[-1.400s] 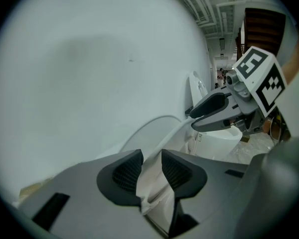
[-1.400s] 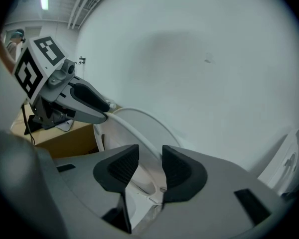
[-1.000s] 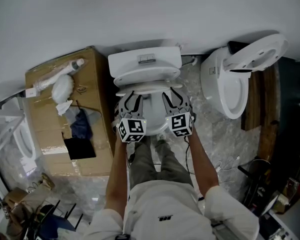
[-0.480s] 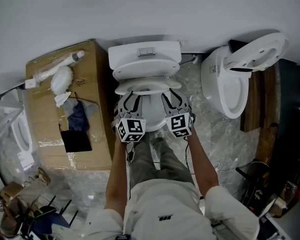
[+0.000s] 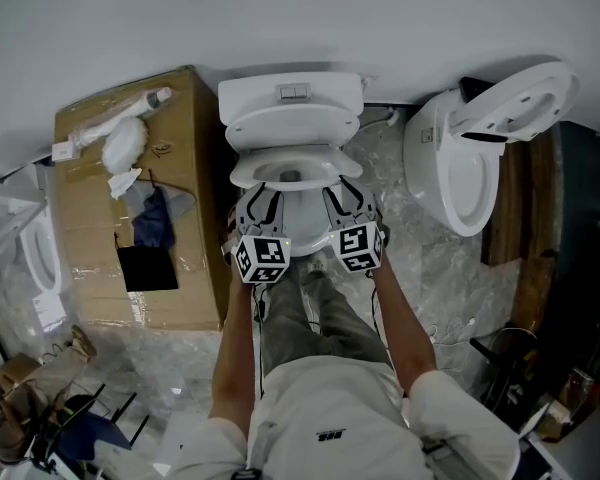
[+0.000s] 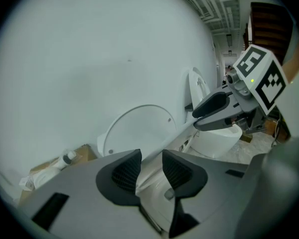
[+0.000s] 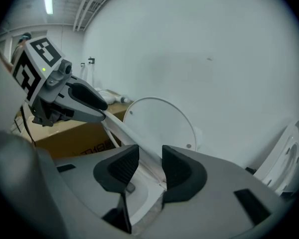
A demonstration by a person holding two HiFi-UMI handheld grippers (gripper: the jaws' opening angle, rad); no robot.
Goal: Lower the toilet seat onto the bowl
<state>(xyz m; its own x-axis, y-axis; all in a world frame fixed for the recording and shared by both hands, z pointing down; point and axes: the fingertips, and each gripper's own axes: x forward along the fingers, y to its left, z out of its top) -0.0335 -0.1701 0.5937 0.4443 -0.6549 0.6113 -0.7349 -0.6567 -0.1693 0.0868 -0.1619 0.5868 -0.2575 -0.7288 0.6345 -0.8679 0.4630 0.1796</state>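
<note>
A white toilet stands against the wall in the head view, its lid (image 5: 290, 126) upright against the tank (image 5: 290, 96). The toilet seat (image 5: 325, 158) hangs tilted over the bowl (image 5: 300, 220), partway down. My left gripper (image 5: 258, 204) grips the seat's front left rim and my right gripper (image 5: 343, 200) its front right rim. In the left gripper view, the left gripper (image 6: 150, 172) is shut on the seat (image 6: 150, 159), with the lid (image 6: 139, 128) behind. In the right gripper view, the right gripper (image 7: 150, 167) is shut on the seat (image 7: 118, 129) in front of the lid (image 7: 162, 123).
A large cardboard box (image 5: 100, 228) stands close on the toilet's left, with a bottle (image 5: 110, 124) and rags on top. A second toilet (image 5: 458, 173) with its seat raised stands at the right. The person's legs (image 5: 310, 318) stand right before the bowl. Clutter fills both lower corners.
The seat has tipped further away from the lid and down toward the bowl, with both grippers holding it. The head view has shifted slightly.
</note>
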